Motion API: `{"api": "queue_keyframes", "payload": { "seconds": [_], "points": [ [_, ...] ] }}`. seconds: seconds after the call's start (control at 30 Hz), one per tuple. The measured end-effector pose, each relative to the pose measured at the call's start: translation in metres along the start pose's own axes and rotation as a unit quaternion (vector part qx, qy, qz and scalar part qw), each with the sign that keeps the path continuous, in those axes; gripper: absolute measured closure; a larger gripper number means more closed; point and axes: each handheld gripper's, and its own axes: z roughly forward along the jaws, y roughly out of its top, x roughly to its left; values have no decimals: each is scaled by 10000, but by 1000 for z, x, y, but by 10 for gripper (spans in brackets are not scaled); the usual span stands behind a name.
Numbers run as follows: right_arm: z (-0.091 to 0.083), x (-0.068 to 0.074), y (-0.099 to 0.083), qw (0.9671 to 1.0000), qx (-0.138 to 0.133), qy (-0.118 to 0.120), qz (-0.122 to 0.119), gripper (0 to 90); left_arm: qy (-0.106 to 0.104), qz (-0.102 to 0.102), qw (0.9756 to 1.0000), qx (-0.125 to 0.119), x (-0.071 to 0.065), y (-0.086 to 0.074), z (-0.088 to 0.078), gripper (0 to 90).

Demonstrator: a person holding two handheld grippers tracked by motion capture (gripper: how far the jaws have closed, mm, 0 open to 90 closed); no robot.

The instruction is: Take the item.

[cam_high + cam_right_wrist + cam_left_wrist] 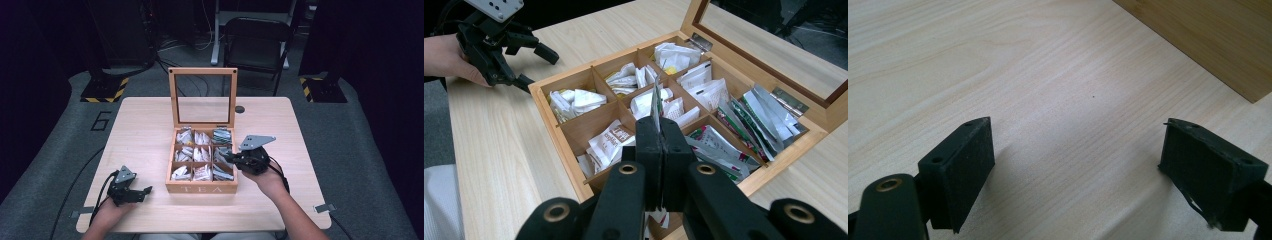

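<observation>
A wooden tea box (201, 189) stands mid-table with its glass lid (172, 100) raised upright. Its compartments hold several tea sachets. My right gripper (226, 156) hovers over the box's right side, and in the right gripper view my right gripper (660, 125) is shut on a thin tea sachet (656, 102) that stands edge-on above the box (569, 150). My left gripper (146, 192) rests low on the table to the left of the box, open. In the left gripper view my left gripper (1075, 160) has bare table between its jaws, with the box wall (1208, 40) at the upper right.
The light wooden table (140, 130) has open surface left, right and in front of the box. A small dark round mark (240, 109) lies behind the lid. A black chair (257, 40) stands beyond the table's far edge. The other hand's gripper (536, 68) lies left of the box.
</observation>
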Motion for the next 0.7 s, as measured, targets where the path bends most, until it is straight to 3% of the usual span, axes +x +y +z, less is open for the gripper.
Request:
{"api": "queue_keyframes", "payload": {
  "seconds": [0.23, 0.7],
  "points": [
    [-3, -1, 1, 10000, -14, -4, -28, 890, -1, 6, 10000, 2, 0, 0, 0, 138],
    [-21, -10, -6, 9996, -141, -249, 56, 890, 1, 7, 10000, 2, 0, 0, 0, 138]
  ]
}}
